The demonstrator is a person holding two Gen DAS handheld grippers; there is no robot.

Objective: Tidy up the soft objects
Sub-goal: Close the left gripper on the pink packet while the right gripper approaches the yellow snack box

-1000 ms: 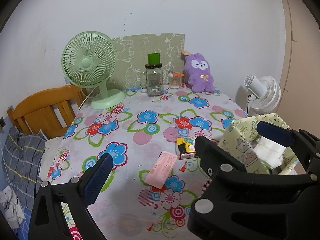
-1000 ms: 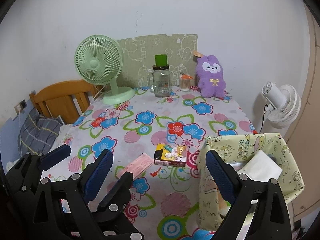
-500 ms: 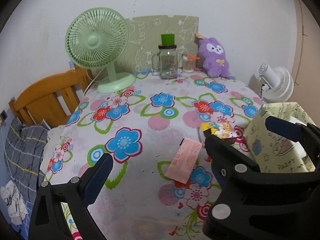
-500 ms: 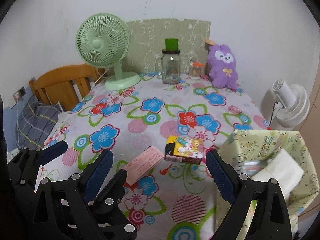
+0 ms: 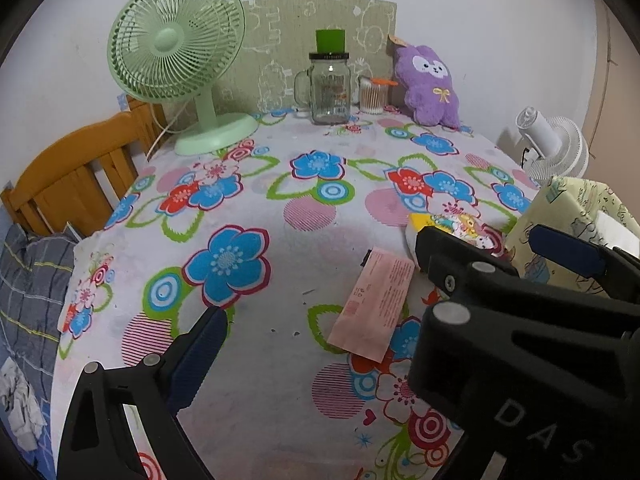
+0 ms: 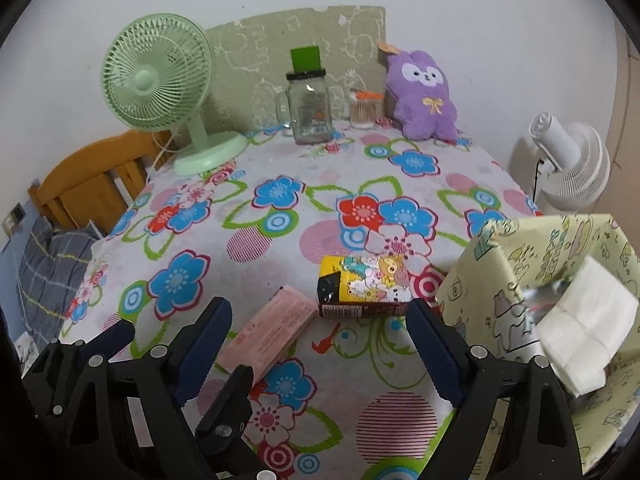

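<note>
A pink tissue pack (image 5: 374, 307) (image 6: 269, 330) lies flat on the flowered tablecloth near the front. A yellow cartoon-print pack (image 6: 366, 290) (image 5: 452, 226) lies just right of it. A purple plush toy (image 5: 430, 86) (image 6: 424, 94) leans on the wall at the back. A pale yellow fabric bin (image 6: 560, 320) (image 5: 576, 220) stands at the right edge with white tissues (image 6: 584, 328) in it. My left gripper (image 5: 376, 308) is open and empty above the pink pack. My right gripper (image 6: 316, 344) is open and empty, just in front of both packs.
A green desk fan (image 5: 180, 52) stands at the back left. A glass mug jar (image 5: 329, 88) with a green cup on top and a cotton swab jar (image 5: 373, 95) stand at the back. A wooden bed frame (image 5: 76, 172) is left; a white fan (image 6: 568, 160) is right.
Both grippers have moved forward over the table and lower, nearer the pink pack and the yellow pack. Both stay open and empty. Nothing on the table has moved.
</note>
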